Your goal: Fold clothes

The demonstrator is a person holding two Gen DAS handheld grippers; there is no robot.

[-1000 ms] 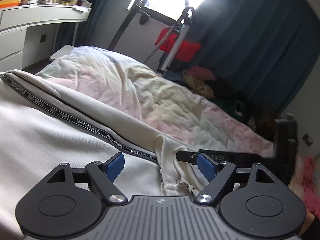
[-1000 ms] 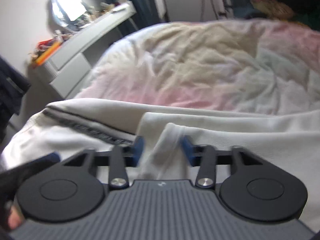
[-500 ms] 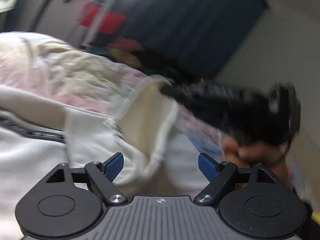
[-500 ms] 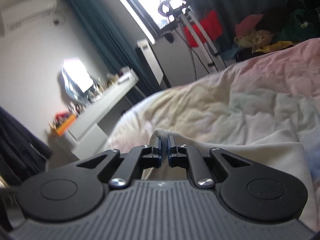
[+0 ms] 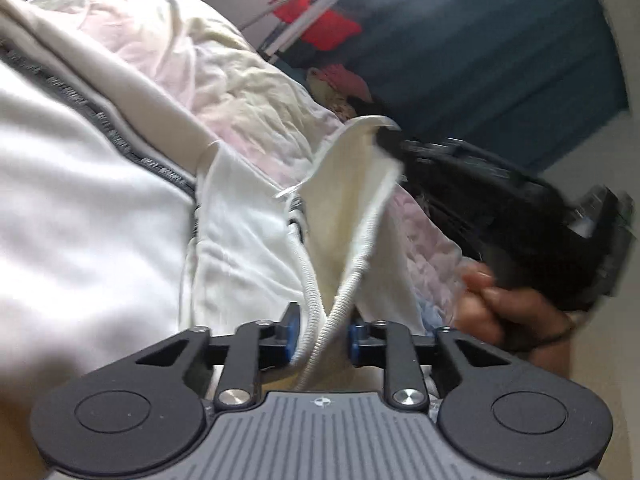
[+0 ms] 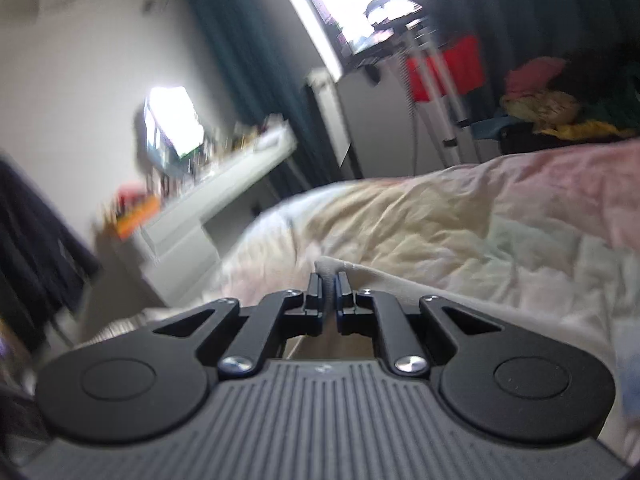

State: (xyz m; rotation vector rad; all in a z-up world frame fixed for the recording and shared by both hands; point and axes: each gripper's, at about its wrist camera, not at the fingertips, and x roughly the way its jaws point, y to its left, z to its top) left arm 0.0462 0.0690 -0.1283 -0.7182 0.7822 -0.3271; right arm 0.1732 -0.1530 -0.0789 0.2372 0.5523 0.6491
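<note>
Both grippers on the white garment

My right gripper pinches its hem; my left gripper, half closed, brackets the ribbed edge running toward upper right.

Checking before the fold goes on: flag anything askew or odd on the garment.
The white garment is not lying flat. The right claw is pinching one corner and holding it up, so the ribbed hem gapes open. The hem runs between the left claw fingers, which are not yet closed.
</note>
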